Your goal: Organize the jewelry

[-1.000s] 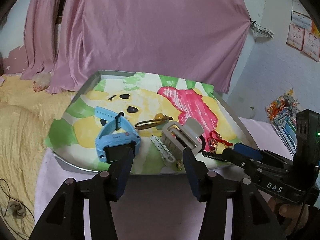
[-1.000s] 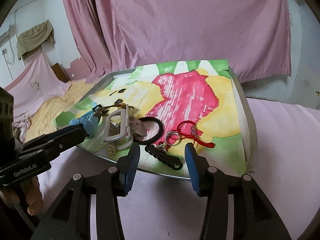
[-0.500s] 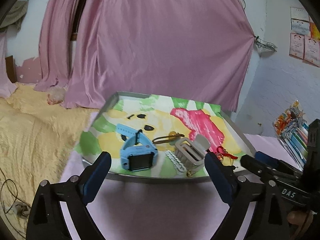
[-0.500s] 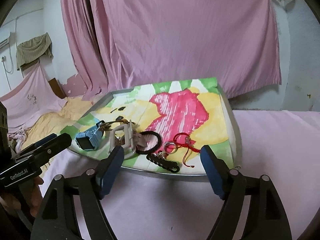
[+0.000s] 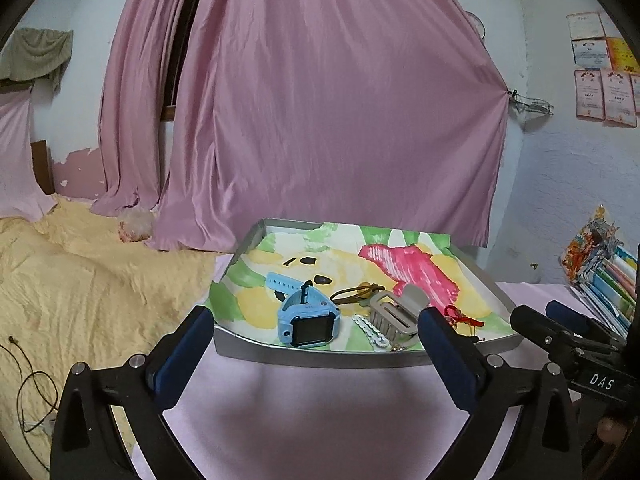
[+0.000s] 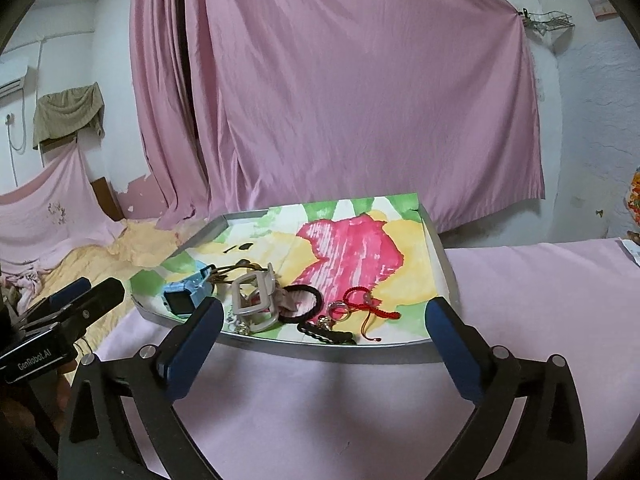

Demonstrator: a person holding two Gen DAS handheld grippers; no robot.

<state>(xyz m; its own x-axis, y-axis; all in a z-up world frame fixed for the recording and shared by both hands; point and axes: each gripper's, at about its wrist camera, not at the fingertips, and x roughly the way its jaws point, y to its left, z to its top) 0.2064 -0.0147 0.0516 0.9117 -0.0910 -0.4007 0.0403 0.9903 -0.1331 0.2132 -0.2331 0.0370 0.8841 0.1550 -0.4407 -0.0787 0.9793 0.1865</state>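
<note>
Since our left gripper point(image 5: 314, 342) stands wide apart and holds nothing, short of the near edge of the metal tray point(image 5: 316, 356), we read the left wrist view as a choice of what to lift: the blue smartwatch point(image 5: 309, 318) sits at the near left of the tray, and we judge it the heaviest piece, with a stiff case and a floppy strap, best pinched across the case sides. Just right of it lie a white beaded bracelet point(image 5: 372, 330), light and limp, and a beige hair claw clip point(image 5: 394, 312), rigid but hollow and springy, which we would take by its solid spine. In the right wrist view our right gripper point(image 6: 324, 334) is equally spread and empty, near the tray's front edge. Between its fingers we see a black hair tie point(image 6: 306, 304), soft and easy to squeeze, a red cord bracelet point(image 6: 366, 306) that is thin and likely to snag, small silver rings point(image 6: 340, 310) we expect to slip, and a black braided bracelet point(image 6: 326, 333) nearest us. All lie on the painted paper point(image 6: 352, 248), which may slide.
</note>
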